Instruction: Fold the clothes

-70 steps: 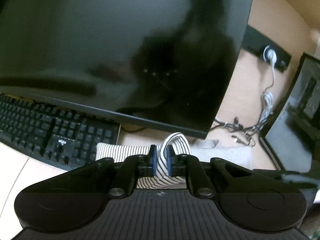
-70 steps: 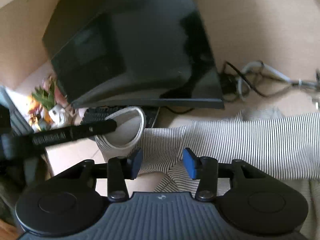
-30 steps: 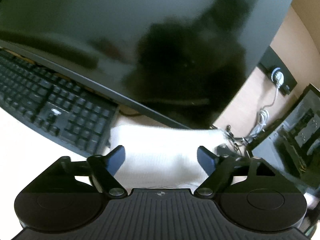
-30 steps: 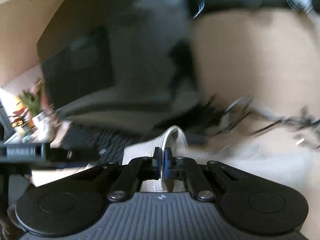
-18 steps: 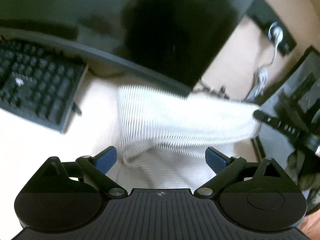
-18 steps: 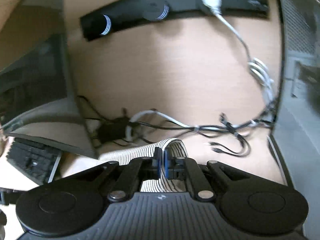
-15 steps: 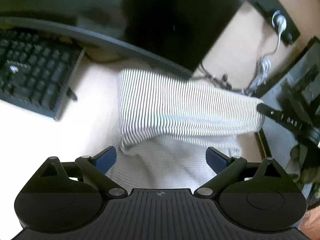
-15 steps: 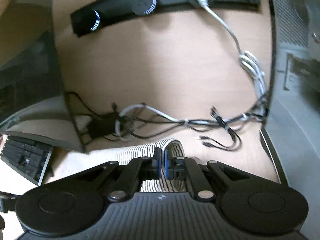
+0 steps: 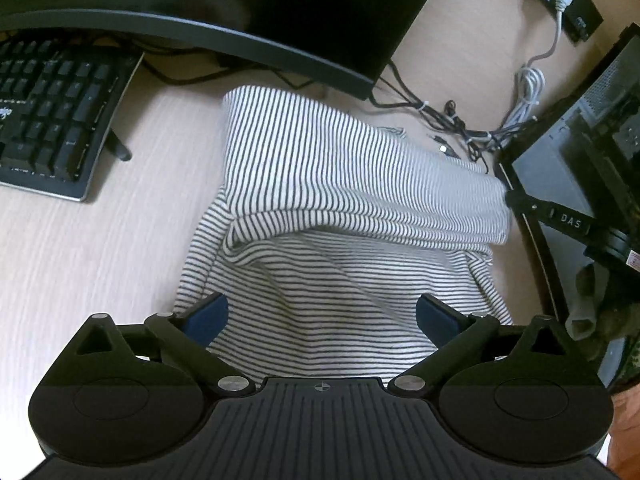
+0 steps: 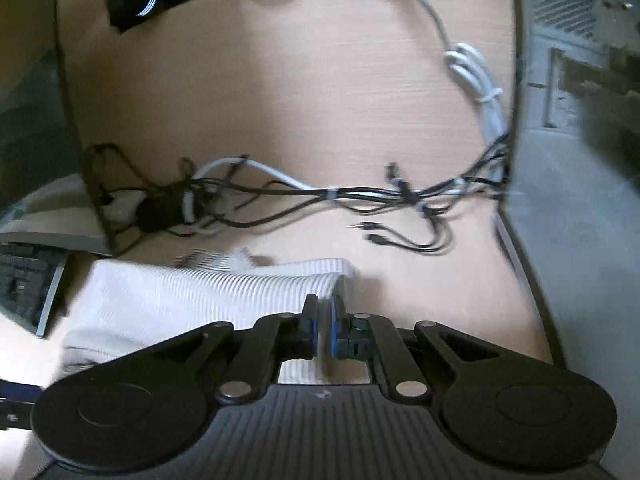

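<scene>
A white shirt with thin dark stripes (image 9: 340, 168) lies on the light wooden desk, its upper layer folded across into a band over the lower part. My left gripper (image 9: 320, 316) hovers open over the shirt's near part, blue pads wide apart with nothing between them. My right gripper (image 10: 323, 320) is shut on the right end of the folded band of the shirt (image 10: 200, 292). In the left wrist view that right gripper (image 9: 516, 200) shows as a black finger at the band's right end.
A black keyboard (image 9: 52, 120) sits at left and a dark monitor (image 9: 240, 8) stands behind the shirt. Tangled cables (image 10: 320, 192) lie on the desk beyond the fold. A computer case (image 9: 580, 140) walls off the right side, close to the right gripper.
My left gripper let go of the shirt, opened wide and pulled back. My right gripper shut on the fold and carried it to the right, laying a band across the shirt.
</scene>
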Motion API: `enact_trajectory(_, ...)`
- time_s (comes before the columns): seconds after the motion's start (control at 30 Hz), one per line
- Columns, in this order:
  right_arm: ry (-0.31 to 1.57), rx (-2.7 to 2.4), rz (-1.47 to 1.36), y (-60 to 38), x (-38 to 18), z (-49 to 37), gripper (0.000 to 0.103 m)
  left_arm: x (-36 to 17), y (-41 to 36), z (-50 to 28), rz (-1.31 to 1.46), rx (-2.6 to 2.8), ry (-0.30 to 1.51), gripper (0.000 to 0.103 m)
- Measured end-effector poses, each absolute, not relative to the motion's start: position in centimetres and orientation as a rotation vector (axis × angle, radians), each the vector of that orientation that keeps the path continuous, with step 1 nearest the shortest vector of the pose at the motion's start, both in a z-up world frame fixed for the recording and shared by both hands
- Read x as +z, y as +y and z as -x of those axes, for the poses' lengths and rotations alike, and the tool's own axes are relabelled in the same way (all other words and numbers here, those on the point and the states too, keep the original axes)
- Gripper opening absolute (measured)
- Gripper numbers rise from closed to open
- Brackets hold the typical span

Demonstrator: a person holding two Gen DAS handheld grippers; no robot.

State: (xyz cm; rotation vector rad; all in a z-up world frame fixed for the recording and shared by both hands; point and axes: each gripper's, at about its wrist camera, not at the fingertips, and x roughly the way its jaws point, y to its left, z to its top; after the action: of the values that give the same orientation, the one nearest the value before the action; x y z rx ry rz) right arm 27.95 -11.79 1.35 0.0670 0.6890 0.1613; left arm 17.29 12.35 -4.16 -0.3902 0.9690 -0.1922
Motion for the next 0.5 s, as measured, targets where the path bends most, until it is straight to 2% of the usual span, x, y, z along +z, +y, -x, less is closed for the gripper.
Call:
enact_trajectory(0.1, 0.686, 0.137, -0.082, -12.4, 1.3, -28.0, 0.005, -4.4, 12.0, -17.3, 0.391, -0.187, 0.974, 0.103)
enact_trajectory(0.17, 0.695, 0.163, -0.110, -12.5, 1.2, -28.1, 0.009, -4.4, 11.8, -17.3, 0.387, -0.191, 0.979, 0.103)
enact_trajectory(0.23, 0.706, 0.179, -0.137, -12.2, 0.8, -28.4, 0.016, -4.5, 11.6, -17.3, 0.383, -0.196, 0.984, 0.103)
enact_trajectory(0.3, 0.722, 0.186, -0.159, -11.8, 0.2, -28.9, 0.031, -4.5, 11.5, -17.3, 0.379, -0.200, 0.987, 0.103)
enact_trajectory(0.33, 0.739, 0.191, -0.164, -11.5, -0.3, -29.3, 0.032, -4.5, 11.4, -17.3, 0.377, -0.203, 0.986, 0.103)
enact_trajectory(0.37, 0.753, 0.201, -0.162, -11.1, -0.6, -29.6, 0.030, -4.4, 11.3, -17.4, 0.373, -0.205, 0.983, 0.103)
enact_trajectory(0.4, 0.766, 0.211, -0.159, -10.7, -0.9, -29.9, 0.012, -4.2, 11.2, -17.4, 0.368, -0.209, 0.976, 0.103)
enact_trajectory(0.43, 0.750, 0.226, -0.148, -10.3, -0.7, -30.0, 0.003, -4.0, 11.1, -17.5, 0.359, -0.218, 0.963, 0.103)
enact_trajectory(0.5, 0.672, 0.254, -0.122, -9.7, 1.0, -29.4, 0.004, -3.5, 10.8, -17.8, 0.336, -0.238, 0.933, 0.103)
